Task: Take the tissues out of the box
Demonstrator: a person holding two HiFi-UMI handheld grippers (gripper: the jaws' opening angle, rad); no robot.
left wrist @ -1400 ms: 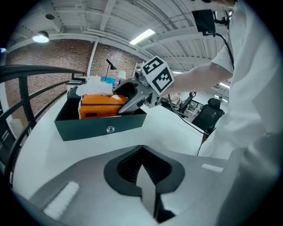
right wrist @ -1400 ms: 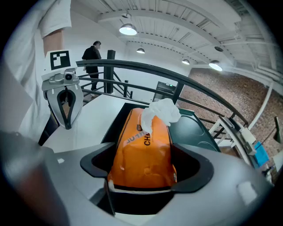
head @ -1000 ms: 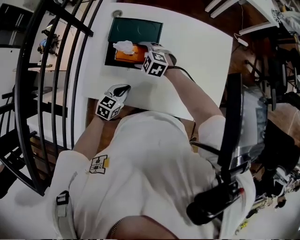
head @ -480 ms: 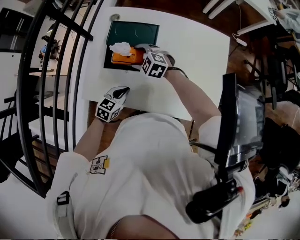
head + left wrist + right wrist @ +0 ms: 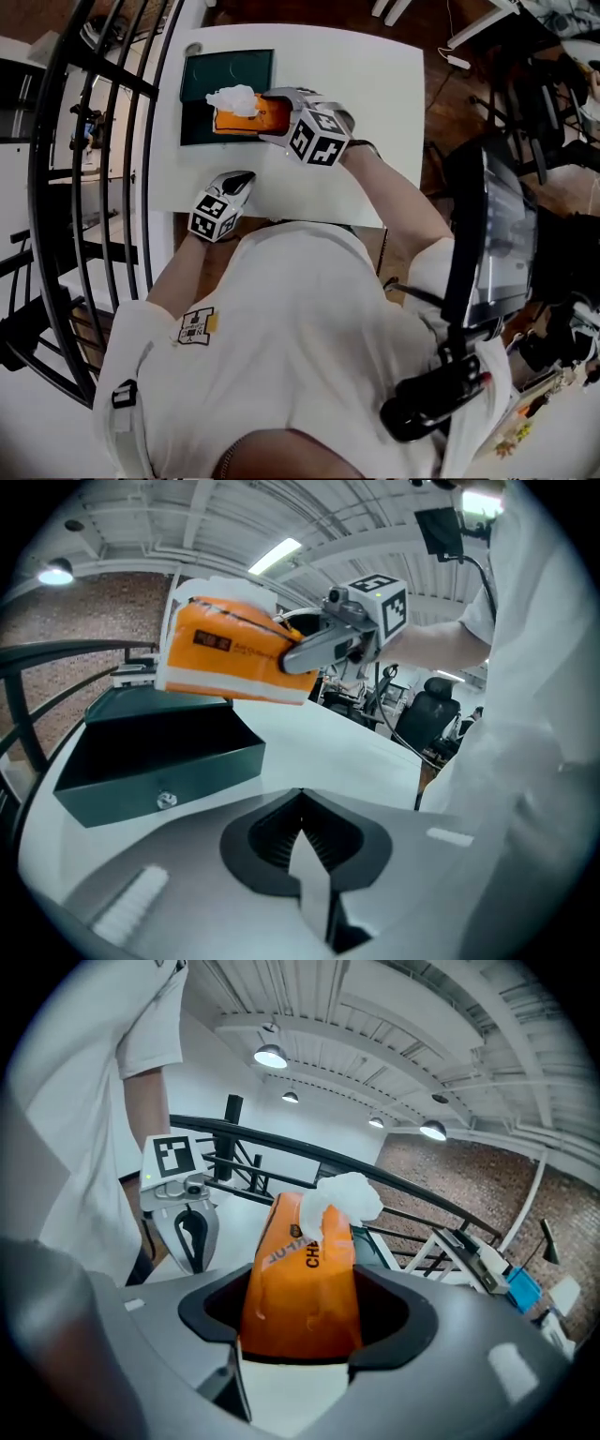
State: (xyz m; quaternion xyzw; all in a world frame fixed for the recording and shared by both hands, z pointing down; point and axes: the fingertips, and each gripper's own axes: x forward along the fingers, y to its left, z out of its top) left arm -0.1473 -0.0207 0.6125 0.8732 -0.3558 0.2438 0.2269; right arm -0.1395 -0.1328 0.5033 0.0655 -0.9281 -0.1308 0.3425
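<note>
White table (image 5: 356, 84) in the upper middle of the head view; black railing (image 5: 94, 187) down the left edge

Right gripper (image 5: 272, 111): jaws set wide, pads pressed on either side of the orange tissue pack (image 5: 305, 1269), one end of the pack seated between them. White tissue (image 5: 342, 1199) sticks out of the far end of the pack. Pack is held tilted in the air above the open dark green box (image 5: 159, 761), at upper left of the head view

Left gripper (image 5: 302, 855): jaws closed together, nothing between them. It sits low at the table's near edge, below the box in the frame and well apart from the pack
</note>
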